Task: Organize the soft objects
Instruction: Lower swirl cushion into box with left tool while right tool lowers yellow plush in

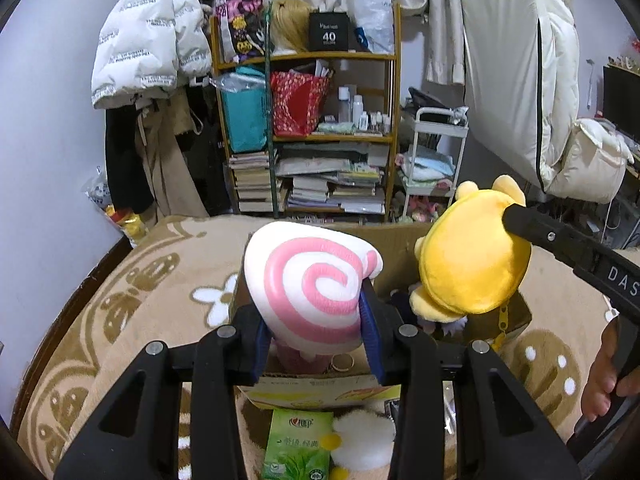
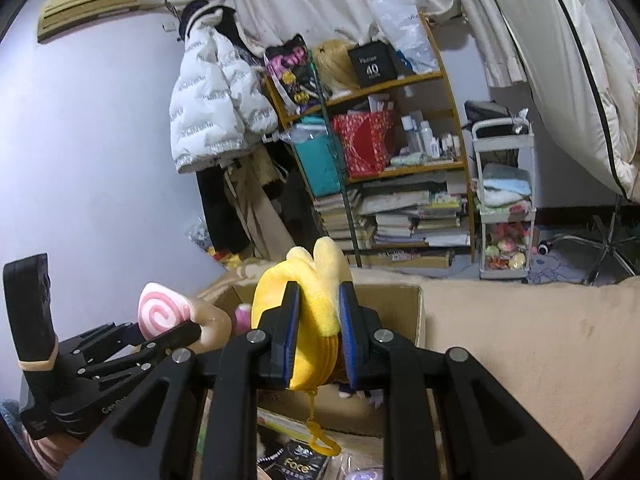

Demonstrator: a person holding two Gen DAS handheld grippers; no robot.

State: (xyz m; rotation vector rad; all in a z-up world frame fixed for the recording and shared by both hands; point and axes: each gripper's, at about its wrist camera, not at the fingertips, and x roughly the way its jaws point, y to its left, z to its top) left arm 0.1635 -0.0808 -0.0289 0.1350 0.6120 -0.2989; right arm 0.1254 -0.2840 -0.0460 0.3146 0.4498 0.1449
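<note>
Currently, over the cardboard box (image 1: 400,248):
Left gripper (image 1: 316,320): swirl plush (image 1: 312,280) is being clamped for deposit.
Right gripper (image 2: 319,332): yellow plush (image 2: 312,312) is being clamped likewise.

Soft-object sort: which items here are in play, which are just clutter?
In play:
- pink-and-white swirl plush, in left gripper
- yellow plush pouch, in right gripper
- open cardboard box

Clutter:
- green tissue pack
- wooden bookshelf
- white puffer jacket
- white trolley cart
</note>
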